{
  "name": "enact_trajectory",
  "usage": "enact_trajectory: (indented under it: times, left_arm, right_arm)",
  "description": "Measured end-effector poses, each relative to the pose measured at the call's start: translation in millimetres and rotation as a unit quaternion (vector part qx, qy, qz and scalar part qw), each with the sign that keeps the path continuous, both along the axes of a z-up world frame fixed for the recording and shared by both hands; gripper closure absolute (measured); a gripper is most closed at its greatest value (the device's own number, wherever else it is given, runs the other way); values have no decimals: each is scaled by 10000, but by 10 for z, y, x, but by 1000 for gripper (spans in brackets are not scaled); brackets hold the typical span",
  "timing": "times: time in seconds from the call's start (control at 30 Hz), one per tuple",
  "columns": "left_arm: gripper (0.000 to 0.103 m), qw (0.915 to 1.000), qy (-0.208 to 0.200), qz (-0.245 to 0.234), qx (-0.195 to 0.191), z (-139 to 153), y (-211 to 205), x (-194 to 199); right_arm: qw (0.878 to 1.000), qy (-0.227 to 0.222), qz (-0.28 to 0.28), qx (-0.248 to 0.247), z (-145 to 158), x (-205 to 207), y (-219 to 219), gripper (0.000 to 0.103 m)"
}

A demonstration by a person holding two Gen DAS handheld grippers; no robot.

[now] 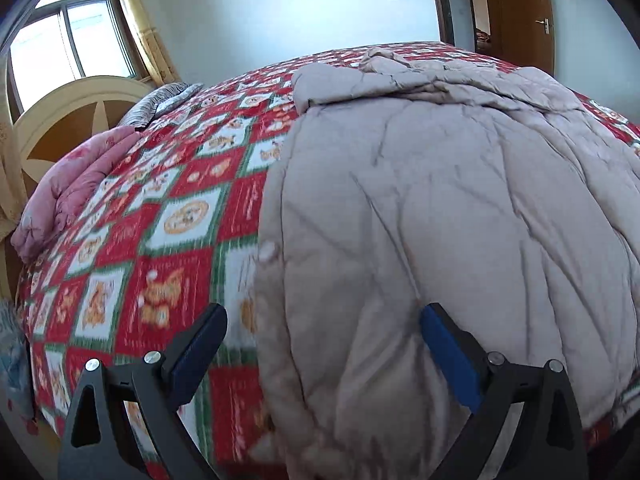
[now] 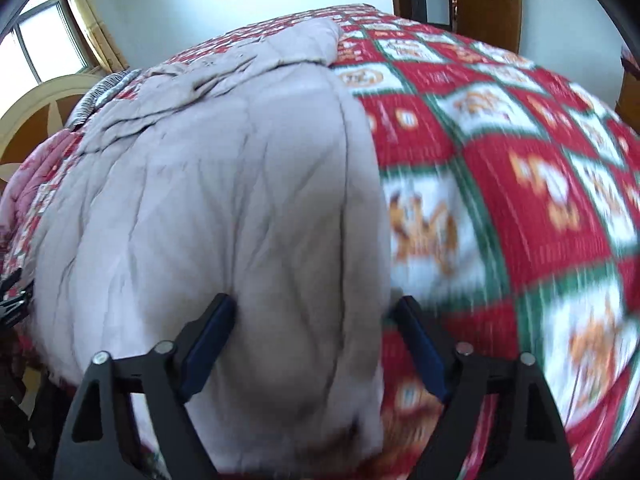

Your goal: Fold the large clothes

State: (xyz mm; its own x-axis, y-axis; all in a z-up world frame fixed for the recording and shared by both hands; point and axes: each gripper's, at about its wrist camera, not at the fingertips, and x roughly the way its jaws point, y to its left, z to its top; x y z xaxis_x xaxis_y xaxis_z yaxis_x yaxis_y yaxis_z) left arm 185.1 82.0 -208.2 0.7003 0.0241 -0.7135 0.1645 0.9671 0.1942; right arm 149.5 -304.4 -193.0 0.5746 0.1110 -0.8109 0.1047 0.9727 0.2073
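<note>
Left tongs (image 1: 322, 322) straddle the coat's (image 1: 440, 200) left edge.

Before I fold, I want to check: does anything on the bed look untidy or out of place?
Yes. The beige quilted coat lies mostly flat on the checked bedspread, but its far end is bunched and wrinkled. Nothing looks damaged or spilled.

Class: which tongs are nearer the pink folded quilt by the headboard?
Left. The left tongs hang over the beige coat's window-side edge, toward the pink quilt; the right tongs straddle its door-side edge.
</note>
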Motion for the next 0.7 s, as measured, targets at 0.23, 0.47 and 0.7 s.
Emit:
enact_trajectory:
  times: [0.23, 0.47, 0.7]
  left_arm:
    - [22, 9971, 378, -35, -663, -75, 54, -97]
    - [83, 9973, 235, -395, -578, 19, -47, -230]
    - [92, 9943, -351, -645, -774, 511, 34, -428]
  right_arm:
    - [9995, -39, 177, 274, -43, -179, 88, 57]
    - [9986, -327, 325, 272, 69, -273, 192, 88]
    - [9939, -928, 344, 485, 433, -467, 122, 92]
